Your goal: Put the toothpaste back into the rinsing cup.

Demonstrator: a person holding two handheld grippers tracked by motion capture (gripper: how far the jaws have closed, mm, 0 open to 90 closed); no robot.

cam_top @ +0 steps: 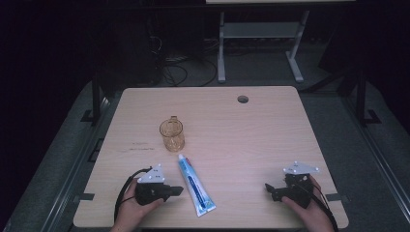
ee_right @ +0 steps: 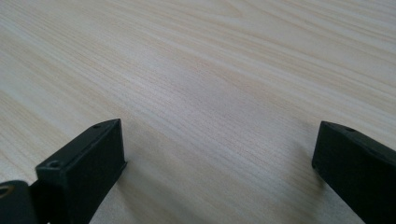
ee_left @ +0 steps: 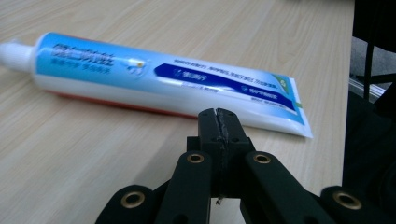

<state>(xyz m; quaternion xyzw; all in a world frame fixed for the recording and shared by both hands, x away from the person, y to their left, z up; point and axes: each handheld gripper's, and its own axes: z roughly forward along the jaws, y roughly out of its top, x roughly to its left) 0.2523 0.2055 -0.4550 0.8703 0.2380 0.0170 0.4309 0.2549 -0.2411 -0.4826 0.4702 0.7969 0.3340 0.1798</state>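
One toothpaste tube [cam_top: 196, 184] lying flat near the table's [cam_top: 251, 130] front edge, cap toward the far side, one empty amber glass mug [cam_top: 172, 135] just beyond it, left gripper [cam_top: 177, 190] just left of the tube, jaws pressed together on nothing, right gripper [cam_top: 269, 189] well apart at right, jaws spread.

The toothpaste tube [ee_left: 154, 79] carries printing along its face, seen closest in the left gripper view: large white characters on the light-blue part toward nine o'clock, smaller white lines on the dark-blue band toward three o'clock, and a small green mark by the crimped end. All of it is too blurred to read. On the desk [cam_top: 270, 130] a faint short line of small print lies at nine o'clock from the amber cup [cam_top: 172, 135], too small to read.
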